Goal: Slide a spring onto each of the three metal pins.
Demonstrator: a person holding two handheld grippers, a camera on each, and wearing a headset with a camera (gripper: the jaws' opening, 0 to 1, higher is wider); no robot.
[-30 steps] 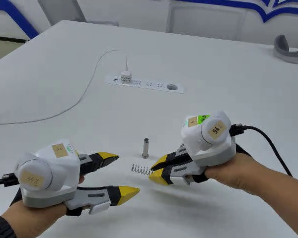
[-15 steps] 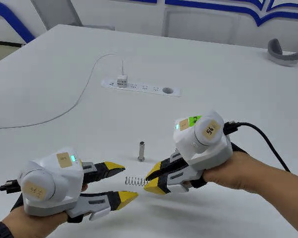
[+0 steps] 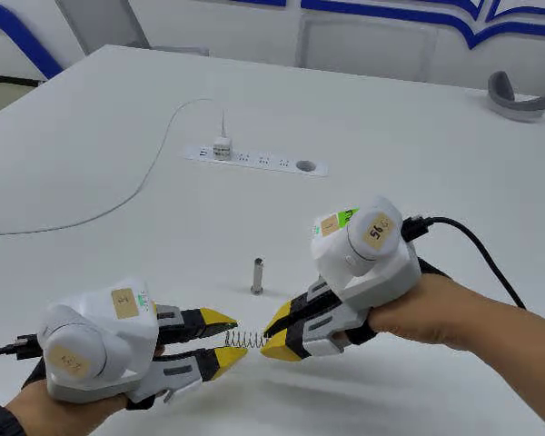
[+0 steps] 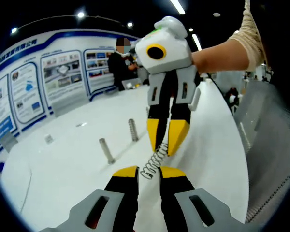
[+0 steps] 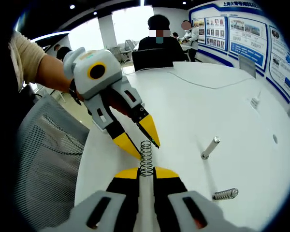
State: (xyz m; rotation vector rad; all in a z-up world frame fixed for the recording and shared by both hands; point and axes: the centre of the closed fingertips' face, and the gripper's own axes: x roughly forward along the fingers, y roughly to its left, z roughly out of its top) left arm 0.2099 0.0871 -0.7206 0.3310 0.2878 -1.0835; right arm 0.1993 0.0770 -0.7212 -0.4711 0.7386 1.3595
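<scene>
- Right gripper (image 3: 269,336): jaws drawn almost together on one end of the spring (image 3: 246,339); the coil juts straight out ahead of the tips, low over the table (image 3: 400,173).
- Left gripper (image 3: 239,336): jaws part open, one tip on each side of the spring's free end; whether the tips touch the coil cannot be told; it appears to grip nothing firmly.
- The two grippers face each other tip to tip; the spring bridges the gap between them.
- Left gripper view, beyond the spring: the nearer pin (image 4: 106,151) and the farther pin (image 4: 132,129) stand upright on the table, both bare; each is near the spring but clear of it.
- Right gripper view: a second spring (image 5: 225,194) lies flat on the table, off to the side.
- Step in hand, as judged: taking up and steadying the first spring; no pin seen carries a spring yet.
- Next move, as judged: secure one firm hold; turn the spring upright; centre its open end over a pin top; lower it along the pin's axis.
- Caution: the coil is likely soft and may bend or snag on the pin's edge if it arrives tilted; support from the second gripper would help.
</scene>
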